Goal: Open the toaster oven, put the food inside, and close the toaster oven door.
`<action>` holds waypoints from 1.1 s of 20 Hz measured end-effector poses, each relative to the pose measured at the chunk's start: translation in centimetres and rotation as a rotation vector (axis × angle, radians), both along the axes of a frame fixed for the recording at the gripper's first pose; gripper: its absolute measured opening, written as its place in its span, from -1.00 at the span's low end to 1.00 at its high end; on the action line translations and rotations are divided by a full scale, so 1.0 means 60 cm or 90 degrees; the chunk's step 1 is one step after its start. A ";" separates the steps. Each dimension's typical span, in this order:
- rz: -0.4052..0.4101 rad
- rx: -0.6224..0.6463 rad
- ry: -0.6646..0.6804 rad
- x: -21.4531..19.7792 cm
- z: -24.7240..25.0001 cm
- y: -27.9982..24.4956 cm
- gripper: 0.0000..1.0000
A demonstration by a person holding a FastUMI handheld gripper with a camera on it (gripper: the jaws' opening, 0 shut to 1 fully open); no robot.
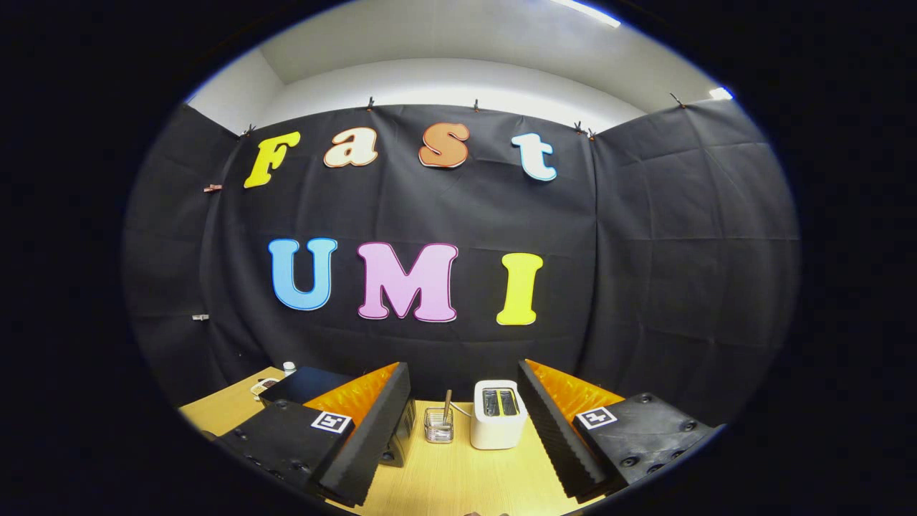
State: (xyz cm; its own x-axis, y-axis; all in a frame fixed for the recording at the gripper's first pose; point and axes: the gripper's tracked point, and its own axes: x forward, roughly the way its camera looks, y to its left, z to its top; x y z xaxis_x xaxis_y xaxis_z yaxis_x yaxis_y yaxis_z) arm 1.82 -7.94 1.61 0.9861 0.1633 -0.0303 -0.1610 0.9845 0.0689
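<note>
We see a dark box that may be the toaster oven, at the back left of the wooden surface, partly hidden behind the left finger; we cannot tell whether its door is open. A white pop-up toaster stands ahead between the fingers, nearer the right one, with a clear glass holder carrying a utensil just to its left. Our gripper has its jaws spread wide, released, holding and touching nothing. It is held level above the surface, pointing toward the back wall.
</note>
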 end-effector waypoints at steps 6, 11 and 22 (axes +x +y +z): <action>-0.006 -0.005 -0.001 0.008 0.000 -0.012 0.96; -0.014 -0.025 -0.001 0.011 -0.006 -0.020 0.96; -0.038 -0.045 -0.021 0.022 -0.007 -0.043 0.95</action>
